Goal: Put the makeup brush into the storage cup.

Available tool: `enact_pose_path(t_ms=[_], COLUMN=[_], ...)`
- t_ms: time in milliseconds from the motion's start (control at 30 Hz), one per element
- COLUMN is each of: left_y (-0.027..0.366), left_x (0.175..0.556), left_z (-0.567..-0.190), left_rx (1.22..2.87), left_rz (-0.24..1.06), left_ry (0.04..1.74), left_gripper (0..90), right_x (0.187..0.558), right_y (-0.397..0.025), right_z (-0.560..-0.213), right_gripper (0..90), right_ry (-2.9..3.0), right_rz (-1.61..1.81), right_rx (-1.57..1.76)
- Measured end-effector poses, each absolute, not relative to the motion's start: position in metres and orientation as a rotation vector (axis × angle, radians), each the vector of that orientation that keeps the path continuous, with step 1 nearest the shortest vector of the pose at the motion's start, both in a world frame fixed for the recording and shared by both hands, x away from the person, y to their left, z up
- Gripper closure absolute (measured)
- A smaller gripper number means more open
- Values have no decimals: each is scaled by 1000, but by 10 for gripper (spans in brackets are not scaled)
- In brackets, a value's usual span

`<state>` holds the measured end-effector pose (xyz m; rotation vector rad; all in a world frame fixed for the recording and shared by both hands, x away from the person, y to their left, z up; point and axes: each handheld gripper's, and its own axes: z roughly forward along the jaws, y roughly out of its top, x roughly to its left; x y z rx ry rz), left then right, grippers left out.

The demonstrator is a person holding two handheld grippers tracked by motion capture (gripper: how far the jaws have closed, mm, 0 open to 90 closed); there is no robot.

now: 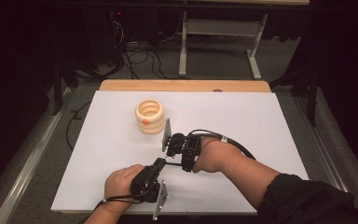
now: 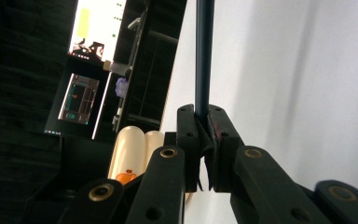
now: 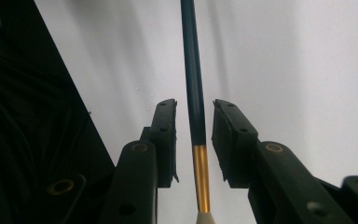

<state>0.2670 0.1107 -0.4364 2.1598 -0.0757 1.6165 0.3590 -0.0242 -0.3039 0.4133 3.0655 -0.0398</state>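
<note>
One pencil, one ringed cup, two grippers

One dark blue pencil [image 3: 193, 84] with a gold band is lying on one white table [image 1: 261, 126]. One cream ringed cup [image 1: 150, 116] is standing there. Two grippers are working: the left gripper [image 2: 204, 140] and the right gripper [image 3: 194, 135], each carrying two black jaws.

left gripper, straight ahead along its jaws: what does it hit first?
Probably the right gripper, which faces it along the brush handle that the left gripper clamps. Depth is unclear. The ringed cup sits off-line.
</note>
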Motion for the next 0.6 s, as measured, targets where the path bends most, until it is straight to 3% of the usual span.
enact_pose_path(t_ms=[600], left_y=[112], left_x=[271], left_z=[-437], left_rx=[2155], left_rz=[1586], left_ry=[-11], left_gripper=[853], right_x=[362], right_y=[-43], right_z=[-287], right_gripper=[434], right_ry=[3020], right_rz=[35], right_rx=[446])
